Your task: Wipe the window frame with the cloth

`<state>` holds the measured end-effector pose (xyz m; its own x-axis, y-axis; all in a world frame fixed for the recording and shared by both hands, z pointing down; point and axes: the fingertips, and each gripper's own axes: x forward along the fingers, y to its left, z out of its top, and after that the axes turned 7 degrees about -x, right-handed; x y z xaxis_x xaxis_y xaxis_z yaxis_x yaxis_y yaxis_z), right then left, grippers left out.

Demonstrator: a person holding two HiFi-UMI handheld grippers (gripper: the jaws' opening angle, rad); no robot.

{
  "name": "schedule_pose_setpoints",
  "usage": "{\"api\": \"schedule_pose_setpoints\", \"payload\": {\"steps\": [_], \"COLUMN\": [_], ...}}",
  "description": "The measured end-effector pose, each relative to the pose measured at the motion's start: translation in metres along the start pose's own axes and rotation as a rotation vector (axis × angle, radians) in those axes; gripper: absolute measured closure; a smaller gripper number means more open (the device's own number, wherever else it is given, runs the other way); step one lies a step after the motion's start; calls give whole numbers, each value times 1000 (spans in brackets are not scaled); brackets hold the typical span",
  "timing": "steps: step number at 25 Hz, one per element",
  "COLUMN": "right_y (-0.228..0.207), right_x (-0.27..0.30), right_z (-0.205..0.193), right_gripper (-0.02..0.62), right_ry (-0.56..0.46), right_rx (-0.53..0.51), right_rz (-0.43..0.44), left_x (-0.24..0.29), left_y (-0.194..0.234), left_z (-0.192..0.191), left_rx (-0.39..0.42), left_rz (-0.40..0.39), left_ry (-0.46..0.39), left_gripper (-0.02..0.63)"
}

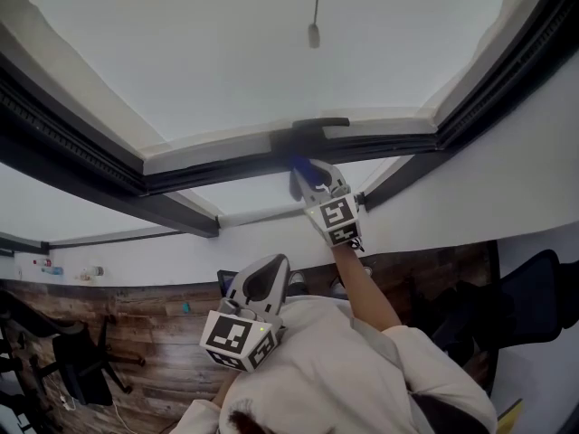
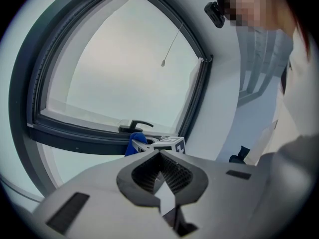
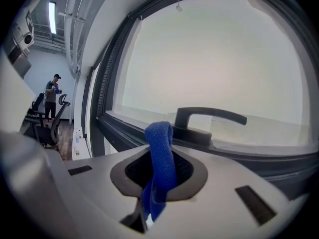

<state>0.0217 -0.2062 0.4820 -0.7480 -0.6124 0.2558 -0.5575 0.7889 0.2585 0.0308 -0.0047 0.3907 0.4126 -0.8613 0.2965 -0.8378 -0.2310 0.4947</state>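
Note:
Through the head view, the dark window frame [image 1: 226, 165] runs overhead, with a black handle [image 1: 308, 125] on it. My right gripper [image 1: 306, 174] is raised to the frame just below that handle, shut on a blue cloth [image 1: 301, 165]. In the right gripper view the cloth [image 3: 158, 153] sticks up from between the jaws, close to the handle [image 3: 209, 117] and frame [image 3: 129, 136]. My left gripper [image 1: 264, 278] hangs lower, near my chest, shut with nothing in it. The left gripper view shows its jaws [image 2: 160, 177] closed, and beyond them the cloth [image 2: 133, 142] at the frame [image 2: 79, 136].
A blind cord with a small weight [image 1: 313, 34] hangs in front of the pane. Office chairs [image 1: 77, 360] stand on the wooden floor at the left, and another chair [image 1: 534, 297] at the right. A person [image 3: 51, 96] stands far off in the room.

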Motion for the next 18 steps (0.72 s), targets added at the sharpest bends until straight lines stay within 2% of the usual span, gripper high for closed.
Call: {"api": "schedule_pose_setpoints", "payload": {"steps": [10,18], "right_y": [0,-10], "right_x": [-1,-7], "right_z": [-1,-6], "right_gripper": [543,543], "right_ry": [-1,7], "right_rx": [-21,-9], "right_rz": [-3,-26], "left_x": [3,4], "left_y": [-7,-5], "left_z": [-2,0], "left_rx": [7,10], "left_rz": [-33,-28], "left_ry": [10,9], "left_gripper": [601,601]}}
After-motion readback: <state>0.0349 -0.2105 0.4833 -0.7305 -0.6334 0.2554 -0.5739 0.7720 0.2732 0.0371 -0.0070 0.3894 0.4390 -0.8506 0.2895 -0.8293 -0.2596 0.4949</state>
